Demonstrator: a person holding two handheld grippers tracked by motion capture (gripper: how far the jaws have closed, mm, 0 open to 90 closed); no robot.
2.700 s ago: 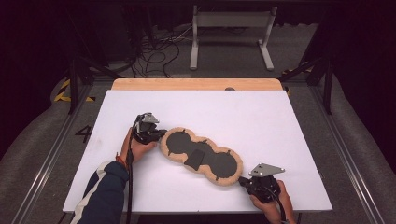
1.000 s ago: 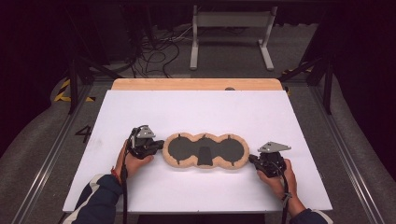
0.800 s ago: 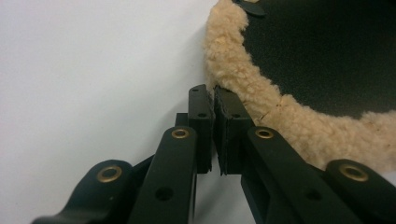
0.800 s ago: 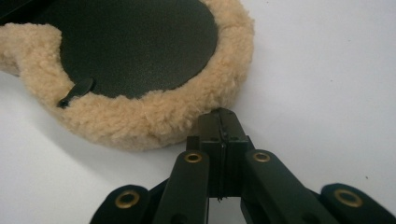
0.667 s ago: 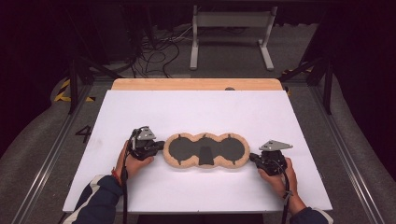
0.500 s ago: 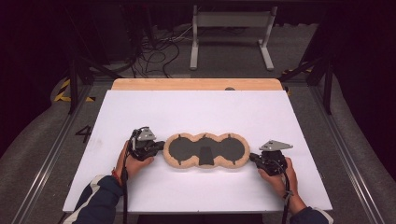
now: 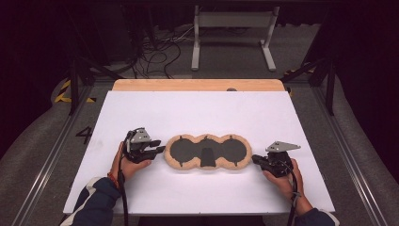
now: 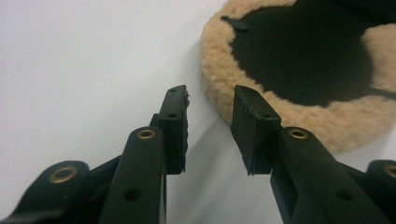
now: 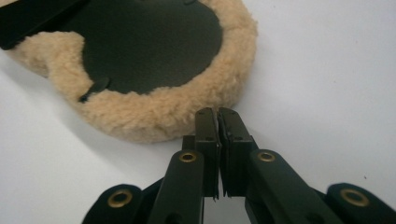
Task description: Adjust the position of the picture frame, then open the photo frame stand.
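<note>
Both grippers now sit at the ends of the fleece pad (image 7: 206,152), which 2.7 s ago lay diagonal between your hands and now lies level across the white table (image 7: 202,113). It hasn't shifted over the last second, so I'd judge the straightening done and the let-go under way.

Left gripper (image 7: 159,150): jaws apart, nothing between them, the pad's woolly rim just ahead and slightly to the side of the tips, not touching as far as the left gripper view shows.

Right gripper (image 7: 254,158): jaws pressed together, empty, the pad's edge right at the tips; I can't tell whether they touch it.

Pad look: three joined round lobes, tan fluffy border, flat black inner faces, a small dark tab (image 7: 207,158) on the middle lobe, lying flat.
</note>
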